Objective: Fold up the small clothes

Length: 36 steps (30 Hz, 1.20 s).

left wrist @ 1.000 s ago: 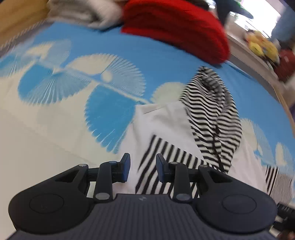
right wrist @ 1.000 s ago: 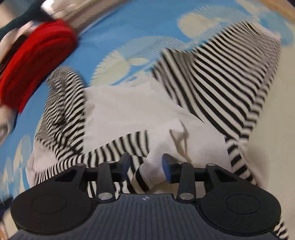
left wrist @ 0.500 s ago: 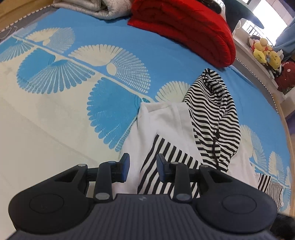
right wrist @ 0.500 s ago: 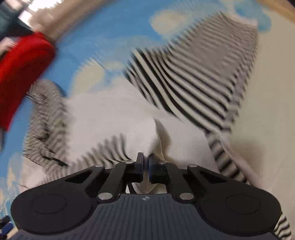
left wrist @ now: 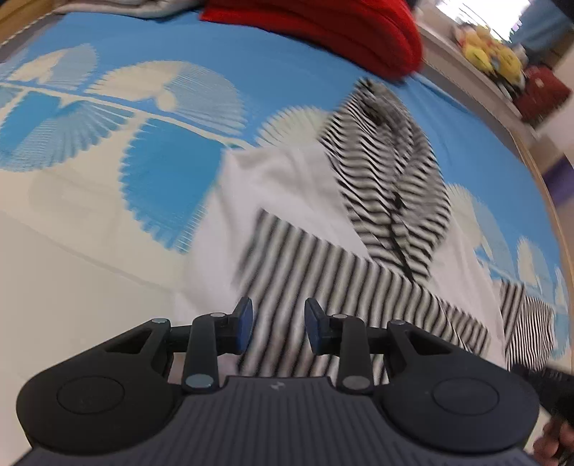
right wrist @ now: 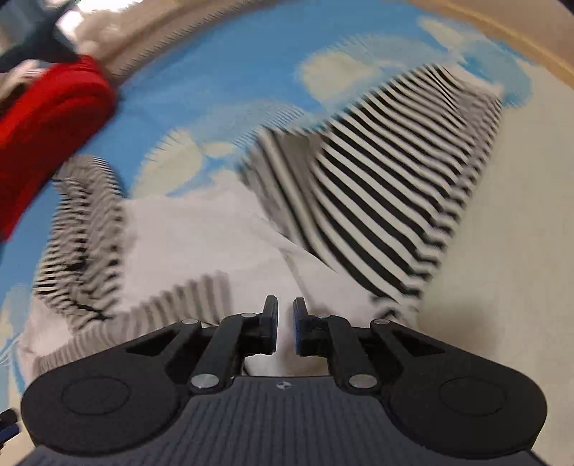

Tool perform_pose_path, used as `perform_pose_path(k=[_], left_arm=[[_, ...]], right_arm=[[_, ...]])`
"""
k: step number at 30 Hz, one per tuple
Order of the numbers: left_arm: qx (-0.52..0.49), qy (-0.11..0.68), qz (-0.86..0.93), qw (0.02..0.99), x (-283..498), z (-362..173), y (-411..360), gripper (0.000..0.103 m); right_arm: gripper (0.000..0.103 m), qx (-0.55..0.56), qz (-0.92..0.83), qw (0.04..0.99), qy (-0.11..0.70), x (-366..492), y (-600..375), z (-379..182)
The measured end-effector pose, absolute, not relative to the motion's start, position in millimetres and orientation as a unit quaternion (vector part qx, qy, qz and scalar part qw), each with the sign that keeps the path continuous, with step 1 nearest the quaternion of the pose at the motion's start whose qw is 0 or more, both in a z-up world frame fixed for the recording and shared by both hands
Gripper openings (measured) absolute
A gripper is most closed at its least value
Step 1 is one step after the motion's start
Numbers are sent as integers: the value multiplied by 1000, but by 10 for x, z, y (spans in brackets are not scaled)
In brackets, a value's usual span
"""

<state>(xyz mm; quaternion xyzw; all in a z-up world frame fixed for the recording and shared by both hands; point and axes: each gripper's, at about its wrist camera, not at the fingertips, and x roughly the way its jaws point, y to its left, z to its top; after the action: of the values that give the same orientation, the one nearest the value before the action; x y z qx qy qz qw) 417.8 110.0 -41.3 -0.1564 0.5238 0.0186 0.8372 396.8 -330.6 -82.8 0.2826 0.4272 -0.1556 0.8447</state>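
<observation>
A small white hoodie [left wrist: 287,186] with black-and-white striped sleeves and hood [left wrist: 387,161] lies spread on the bed. My left gripper [left wrist: 278,324] hovers open over a striped sleeve [left wrist: 323,272] folded across the white body, with nothing pinched. In the right wrist view, my right gripper [right wrist: 285,322] stands at the near edge of the hoodie [right wrist: 201,243]. Its jaws are opening from a narrow gap, and a fold of white cloth is still bunched between the pads. The other striped sleeve [right wrist: 387,172] stretches away to the upper right.
The hoodie rests on a blue and cream bedspread [left wrist: 143,150] with a fan pattern. A folded red blanket [left wrist: 323,25] lies at the far end, with grey bedding beside it. Soft toys [left wrist: 488,53] sit on a ledge past the bed's right edge.
The right gripper closed from wide open onto a fold of the hoodie's white cloth and has eased apart slightly. The left gripper stayed open and drifted closer over the striped sleeve.
</observation>
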Motion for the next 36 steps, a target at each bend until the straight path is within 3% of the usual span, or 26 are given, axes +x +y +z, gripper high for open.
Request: perform_pose_path(k=[5,7,10,12,15,26,28,29,30,33,36], left_arm=[[-157,569,3,807,4119,-727,881,36],[-119,597,24,793,4108,-906,811,37],[-91,603,32,792,4078,-1002,753,37],[-92,593,29,799,4063,-959,731,39],[-86,604,25,792,4051,-1082,698,42],[-81,540,-5,838,4028,-547,361,44],[-75,536,-12,841,4045,-511,290,44],[-75,534,-14,842,4046,-493,262,44],[-76,534,-15,842,4056,-483,251,44],[-78,534,-21,842,4073,-478,224,44],[-77,537,-23,840,4092,-500,204,44]], right_arm=[[13,349,-150,765,520,4050,-3441,-1294],[11,368,-155,765,505,4018,-3506,-1235],[17,319,-144,810,470,4017,-3425,-994],[31,321,-132,807,477,4052,-3442,-1014],[32,350,-149,767,518,4088,-3548,-1243],[33,335,-163,828,420,4031,-3970,-800],[28,343,-172,837,391,3993,-4175,-777],[3,347,-166,843,376,3963,-4312,-761],[0,349,-166,846,366,3923,-4438,-755],[0,354,-200,850,336,3834,-4791,-784],[8,360,-254,840,317,3749,-5162,-908]])
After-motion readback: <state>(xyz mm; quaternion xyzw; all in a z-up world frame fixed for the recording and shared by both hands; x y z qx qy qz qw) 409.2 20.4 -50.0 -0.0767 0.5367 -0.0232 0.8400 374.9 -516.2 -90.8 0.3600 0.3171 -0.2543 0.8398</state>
